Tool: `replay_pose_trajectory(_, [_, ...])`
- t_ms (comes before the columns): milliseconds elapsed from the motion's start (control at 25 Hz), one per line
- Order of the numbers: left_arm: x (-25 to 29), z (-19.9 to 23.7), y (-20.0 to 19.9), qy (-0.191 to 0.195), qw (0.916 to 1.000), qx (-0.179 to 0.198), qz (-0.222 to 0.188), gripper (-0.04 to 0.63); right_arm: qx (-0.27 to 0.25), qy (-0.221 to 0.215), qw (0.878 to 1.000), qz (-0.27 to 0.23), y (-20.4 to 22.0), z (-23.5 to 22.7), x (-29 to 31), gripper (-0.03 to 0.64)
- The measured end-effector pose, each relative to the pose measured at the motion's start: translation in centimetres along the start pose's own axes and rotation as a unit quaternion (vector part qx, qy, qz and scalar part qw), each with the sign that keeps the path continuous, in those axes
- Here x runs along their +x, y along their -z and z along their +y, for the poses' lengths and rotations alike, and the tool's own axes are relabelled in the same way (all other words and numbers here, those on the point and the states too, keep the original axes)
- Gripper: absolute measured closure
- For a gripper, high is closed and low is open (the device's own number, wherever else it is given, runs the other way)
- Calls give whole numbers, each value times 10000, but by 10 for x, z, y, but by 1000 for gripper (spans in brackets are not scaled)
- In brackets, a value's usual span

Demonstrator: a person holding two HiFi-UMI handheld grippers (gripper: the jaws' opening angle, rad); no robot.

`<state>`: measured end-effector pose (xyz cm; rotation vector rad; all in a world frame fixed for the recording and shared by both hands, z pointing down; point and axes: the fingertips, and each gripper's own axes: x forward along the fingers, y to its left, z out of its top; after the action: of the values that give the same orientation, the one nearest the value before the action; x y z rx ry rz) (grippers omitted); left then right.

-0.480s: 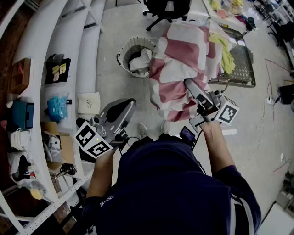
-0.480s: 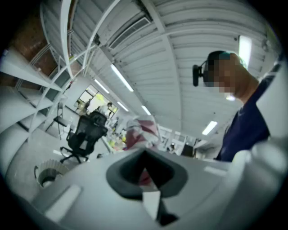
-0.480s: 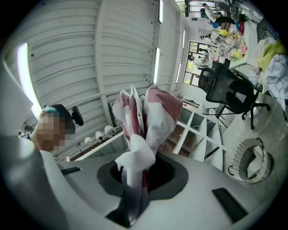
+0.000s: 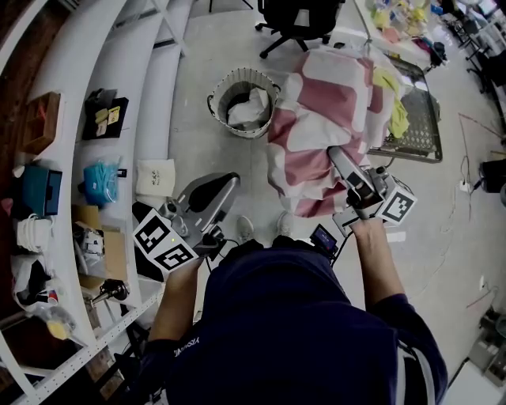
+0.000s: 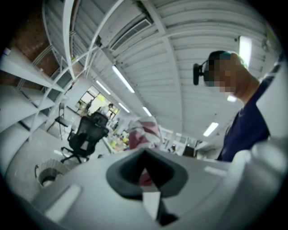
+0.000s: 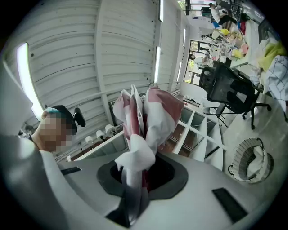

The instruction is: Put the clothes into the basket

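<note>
Right gripper: clamped on pink-and-white checked cloth, which hangs bunched just right of the wicker basket. Left gripper: jaws together, empty, nearer than the basket. Suggest carrying the bulk over the rim and lowering trailing folds inside before release.

Found bare floor between the shelving and the basket. Met the hanging pink-and-white cloth just right of the basket's open mouth, an office chair beyond it.
</note>
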<state>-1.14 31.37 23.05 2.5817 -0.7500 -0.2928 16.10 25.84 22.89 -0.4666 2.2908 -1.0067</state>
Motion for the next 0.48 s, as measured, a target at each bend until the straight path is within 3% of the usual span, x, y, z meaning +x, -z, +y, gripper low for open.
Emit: replay_pose_trajectory(480, [4,1,2,-55,10000,9,4,603,58,-154,9999,40,-3,3,-1,552])
